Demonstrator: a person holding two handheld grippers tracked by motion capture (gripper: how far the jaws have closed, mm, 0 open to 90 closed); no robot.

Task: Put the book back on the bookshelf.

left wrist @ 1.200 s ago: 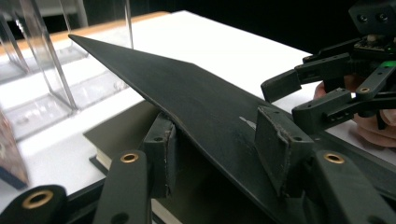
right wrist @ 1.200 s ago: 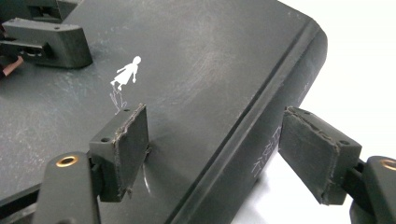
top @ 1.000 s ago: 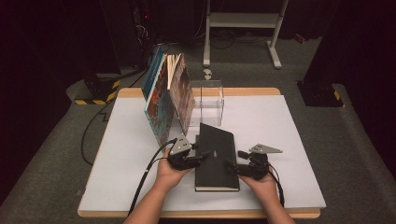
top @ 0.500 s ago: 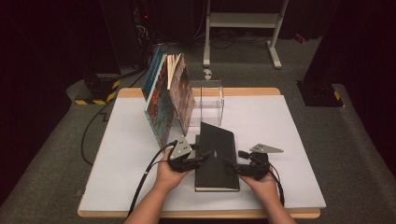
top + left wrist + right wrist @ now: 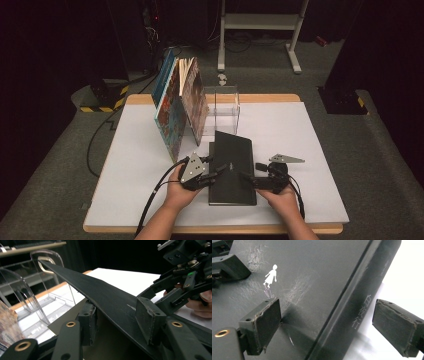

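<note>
Dark surroundings frame a white desk [image 5: 310,150] on which a black book [image 5: 232,167] is handled by two tools.

Near the front edge of the desk, the black book is seen lying between both hands, its far end close to a clear acrylic stand [image 5: 222,107], against which several colourful books [image 5: 177,107] are leaned. The left tool [image 5: 212,175] is placed at the book's left edge; in the left gripper view, its pads are pressed on the lifted front cover [image 5: 100,297] from above and below, so the cover is held. The right tool [image 5: 248,178] is set at the book's right edge; its jaws have just been opening, and in the right gripper view the spine [image 5: 352,305] is seen between the parted pads, which are clear of it, one above the cover and one beside the spine.
</note>
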